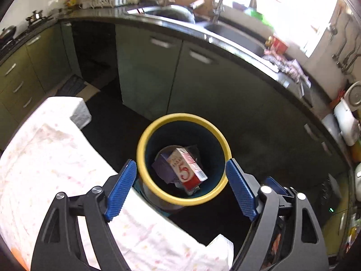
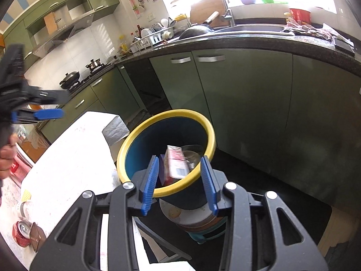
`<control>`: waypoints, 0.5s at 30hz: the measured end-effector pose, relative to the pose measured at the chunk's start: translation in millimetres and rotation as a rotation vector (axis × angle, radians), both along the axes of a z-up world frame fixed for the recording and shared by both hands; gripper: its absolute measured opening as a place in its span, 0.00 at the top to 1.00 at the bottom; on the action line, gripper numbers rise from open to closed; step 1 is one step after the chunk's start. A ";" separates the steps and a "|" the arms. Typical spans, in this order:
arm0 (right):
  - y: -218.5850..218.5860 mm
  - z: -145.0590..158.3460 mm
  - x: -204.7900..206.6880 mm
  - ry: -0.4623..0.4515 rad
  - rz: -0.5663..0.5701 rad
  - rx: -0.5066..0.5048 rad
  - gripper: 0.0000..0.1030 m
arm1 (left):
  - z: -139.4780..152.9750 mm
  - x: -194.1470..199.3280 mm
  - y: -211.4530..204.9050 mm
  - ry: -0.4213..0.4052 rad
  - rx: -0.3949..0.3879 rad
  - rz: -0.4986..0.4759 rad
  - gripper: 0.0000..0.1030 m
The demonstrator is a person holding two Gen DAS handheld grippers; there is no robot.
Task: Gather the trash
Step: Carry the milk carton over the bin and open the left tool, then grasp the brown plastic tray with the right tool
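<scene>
A trash bin with a yellow rim (image 1: pixel 183 115) (image 2: pixel 180 112) and dark blue walls stands beside the white-clothed table (image 1: pixel 56 158) (image 2: pixel 74 158). Inside lies a red-and-white carton (image 1: pixel 187 167) (image 2: pixel 177 162) on top of a purple packet (image 1: pixel 162 169). My left gripper (image 1: pixel 180 164) hovers over the bin's mouth, open wide, with nothing between its blue pads. It also shows blurred at the left edge of the right wrist view as the left gripper (image 2: pixel 58 105). My right gripper (image 2: pixel 179 159) points down at the bin's near rim, open and empty. A crushed red can (image 2: pixel 21 232) lies on the table.
The bin rests on a round tin (image 2: pixel 191 216) set on a low stool. Green cabinets (image 2: pixel 248 103) under a dark counter (image 2: pixel 270 43) curve behind, with a sink (image 1: pixel 234 33), a dish rack (image 2: pixel 153 37) and a stove with pans (image 2: pixel 70 78). A hand (image 2: pixel 6 158) is at the left edge.
</scene>
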State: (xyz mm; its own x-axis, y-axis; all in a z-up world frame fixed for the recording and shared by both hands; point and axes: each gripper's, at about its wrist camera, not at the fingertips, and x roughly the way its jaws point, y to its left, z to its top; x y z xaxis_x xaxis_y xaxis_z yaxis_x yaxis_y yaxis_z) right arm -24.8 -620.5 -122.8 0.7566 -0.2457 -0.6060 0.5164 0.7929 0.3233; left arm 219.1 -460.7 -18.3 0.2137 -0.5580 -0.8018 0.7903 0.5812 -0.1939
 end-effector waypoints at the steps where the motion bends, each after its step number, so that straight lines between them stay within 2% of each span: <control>1: 3.8 0.7 2.3 0.002 0.009 -0.004 0.64 | 8.0 -1.3 20.6 -0.018 -0.024 0.018 0.17; 4: 16.6 3.2 11.2 0.017 0.042 -0.025 0.63 | 26.7 -7.7 82.8 -0.100 -0.080 0.075 0.13; 8: 37.7 6.5 23.3 0.035 0.102 -0.051 0.60 | 39.4 -13.5 177.7 -0.219 -0.143 0.221 0.11; 15: 87.4 10.5 46.7 0.076 0.276 -0.090 0.59 | 32.5 -8.1 339.4 -0.212 -0.250 0.478 0.09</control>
